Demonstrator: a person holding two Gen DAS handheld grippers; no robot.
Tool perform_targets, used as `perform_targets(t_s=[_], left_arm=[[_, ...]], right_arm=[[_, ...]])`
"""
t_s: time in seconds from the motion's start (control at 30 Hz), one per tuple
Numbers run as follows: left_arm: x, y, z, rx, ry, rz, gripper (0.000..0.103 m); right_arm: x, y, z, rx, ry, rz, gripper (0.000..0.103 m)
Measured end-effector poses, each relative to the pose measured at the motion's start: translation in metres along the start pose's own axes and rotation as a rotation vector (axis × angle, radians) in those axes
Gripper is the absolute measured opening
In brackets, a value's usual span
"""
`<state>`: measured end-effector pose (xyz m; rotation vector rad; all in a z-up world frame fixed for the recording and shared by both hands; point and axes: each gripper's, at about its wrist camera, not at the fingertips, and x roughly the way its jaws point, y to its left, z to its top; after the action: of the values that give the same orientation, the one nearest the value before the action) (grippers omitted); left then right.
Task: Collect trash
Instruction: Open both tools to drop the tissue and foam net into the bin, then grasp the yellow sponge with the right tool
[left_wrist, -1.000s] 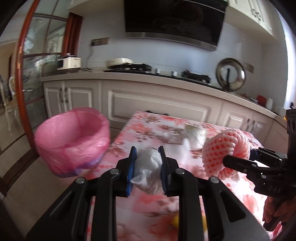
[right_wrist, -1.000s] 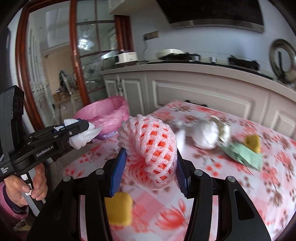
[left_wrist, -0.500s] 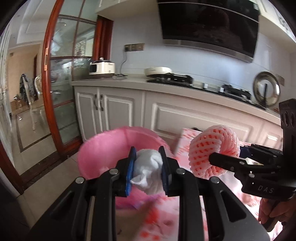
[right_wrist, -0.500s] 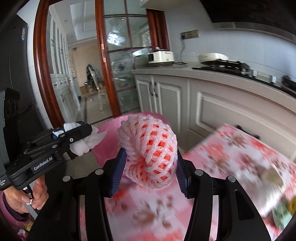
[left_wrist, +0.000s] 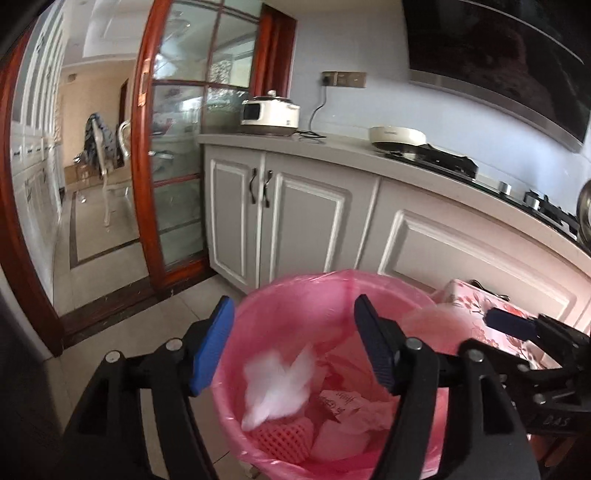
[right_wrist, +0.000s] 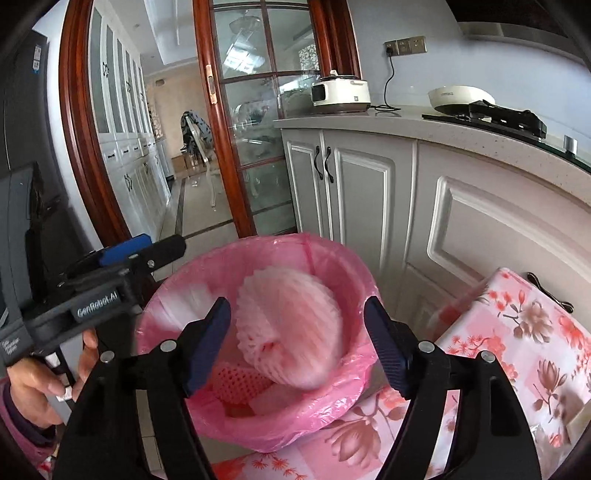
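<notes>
1. Left wrist view — your left gripper (left_wrist: 293, 341) hangs right above the pink-lined bin (left_wrist: 295, 291), its jaws opening with nothing pressed between the pads. The white tissue (left_wrist: 277, 387) is a blur below them, free of the jaws and dropping into the bin. Trash already lies at the bottom: a foam net (left_wrist: 284, 439) and crumpled paper (left_wrist: 340, 400). At the right edge you can see your right gripper (left_wrist: 517, 325) reaching in beside the bin.

2. Right wrist view — your right gripper (right_wrist: 297, 347) is also over the bin (right_wrist: 258, 247), jaws opening, pads clear of the pink foam fruit net (right_wrist: 291, 332), which is blurred and falling toward the liner. Your left gripper (right_wrist: 125, 254) sits at the left, held by your hand (right_wrist: 40, 380). The flowered tabletop (right_wrist: 517, 332) touches the bin at lower right.

3. Progress, as I judge it — these two pieces are as good as binned. The visible stretch of tabletop shows no trash, but most of it is out of frame, so you cannot tell what is left to collect.
</notes>
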<state>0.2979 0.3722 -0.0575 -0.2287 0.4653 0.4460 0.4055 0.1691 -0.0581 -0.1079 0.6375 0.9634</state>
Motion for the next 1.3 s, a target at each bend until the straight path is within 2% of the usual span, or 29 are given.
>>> perform_targets(t_s=[0.2, 0.4, 0.67, 0.83, 1.0, 1.17, 1.3], left_arm=[[-0.033, 0.001, -0.012, 0.002, -0.035, 0.029, 0.079], [-0.088, -0.027, -0.046, 0.003, -0.057, 0.000, 0.095], [-0.146, -0.069, -0.099, 0.002, -0.037, -0.082, 0.098], [-0.167, -0.090, -0.126, 0.047, -0.027, -0.132, 0.098], [-0.186, -0.109, -0.144, 0.108, -0.020, -0.167, 0.098], [-0.195, -0.112, -0.153, 0.152, -0.025, -0.168, 0.098], [-0.191, -0.101, -0.155, 0.113, 0.003, -0.172, 0.098]], right_arm=[[-0.052, -0.016, -0.018, 0.026, -0.033, -0.034, 0.072], [-0.123, -0.022, -0.067, 0.049, -0.017, -0.110, 0.075], [-0.202, -0.021, -0.148, 0.130, 0.008, -0.195, 0.078], [-0.221, -0.010, -0.187, 0.147, 0.048, -0.213, 0.078], [-0.222, 0.008, -0.219, 0.142, 0.077, -0.231, 0.078], [-0.215, 0.020, -0.234, 0.151, 0.087, -0.239, 0.078], [-0.203, 0.029, -0.240, 0.119, 0.112, -0.230, 0.077]])
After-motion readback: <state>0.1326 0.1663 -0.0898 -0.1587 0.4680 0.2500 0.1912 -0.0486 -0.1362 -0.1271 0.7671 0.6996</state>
